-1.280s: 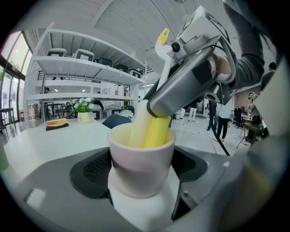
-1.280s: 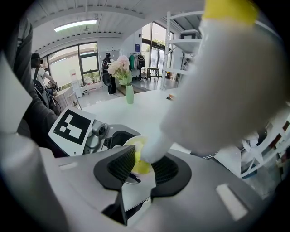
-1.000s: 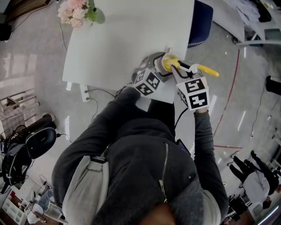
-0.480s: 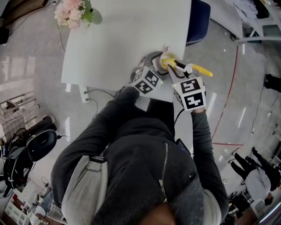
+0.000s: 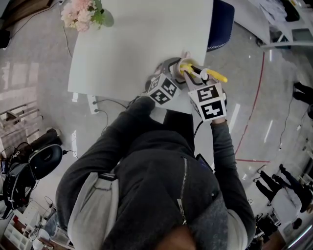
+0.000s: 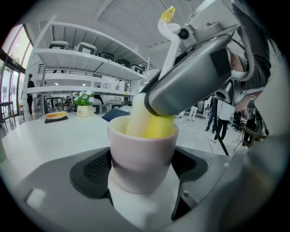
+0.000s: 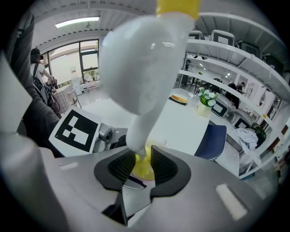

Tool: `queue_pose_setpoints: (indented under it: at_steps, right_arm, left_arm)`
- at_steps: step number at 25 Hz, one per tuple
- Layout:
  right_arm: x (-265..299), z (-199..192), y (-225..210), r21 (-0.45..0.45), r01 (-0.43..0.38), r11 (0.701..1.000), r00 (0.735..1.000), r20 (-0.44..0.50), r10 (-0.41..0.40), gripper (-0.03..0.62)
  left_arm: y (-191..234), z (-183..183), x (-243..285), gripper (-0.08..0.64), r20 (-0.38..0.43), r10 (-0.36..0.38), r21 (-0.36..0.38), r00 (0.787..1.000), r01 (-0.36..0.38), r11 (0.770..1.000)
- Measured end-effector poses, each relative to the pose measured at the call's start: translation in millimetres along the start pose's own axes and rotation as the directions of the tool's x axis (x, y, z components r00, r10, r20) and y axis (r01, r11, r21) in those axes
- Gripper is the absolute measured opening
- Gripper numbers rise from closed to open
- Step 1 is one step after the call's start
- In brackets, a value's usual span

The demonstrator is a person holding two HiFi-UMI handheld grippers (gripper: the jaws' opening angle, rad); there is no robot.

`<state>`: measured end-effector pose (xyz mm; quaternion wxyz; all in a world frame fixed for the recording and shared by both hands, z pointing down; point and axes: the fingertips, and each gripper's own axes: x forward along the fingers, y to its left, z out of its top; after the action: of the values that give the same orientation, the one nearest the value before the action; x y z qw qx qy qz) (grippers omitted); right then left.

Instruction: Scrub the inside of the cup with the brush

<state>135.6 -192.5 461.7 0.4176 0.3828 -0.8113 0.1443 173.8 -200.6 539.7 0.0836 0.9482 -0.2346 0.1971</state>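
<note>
Scrub | my left gripper [image 6: 140, 180] clamps cup [image 6: 142, 152] | right gripper [image 7: 144, 170] pinches brush [image 7: 141, 81] | I'd sweep head round wall, cup braced

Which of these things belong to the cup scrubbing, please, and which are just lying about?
Job: cup, held by the left gripper; brush, held by the right gripper, head in the cup.
Idle: pink flowers on the table; blue chair.

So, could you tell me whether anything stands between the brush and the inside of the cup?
Nothing visible does. The brush already has its yellow head inside the cup, below the rim. The right gripper is shut on the brush's handle, and the left gripper is shut on the cup's sides, which leaves the mouth clear.
</note>
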Motion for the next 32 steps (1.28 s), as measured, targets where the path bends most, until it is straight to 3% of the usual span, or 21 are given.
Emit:
queue_pose_setpoints:
  at_steps: [32]
  right_arm:
    - [13,13,-15,-0.022,0.010,1.000,1.000,0.013,-0.009,0.106]
  left_arm:
    - [-1,1,0,0.416,-0.011,0.008,0.008,1.000,-0.008,1.000]
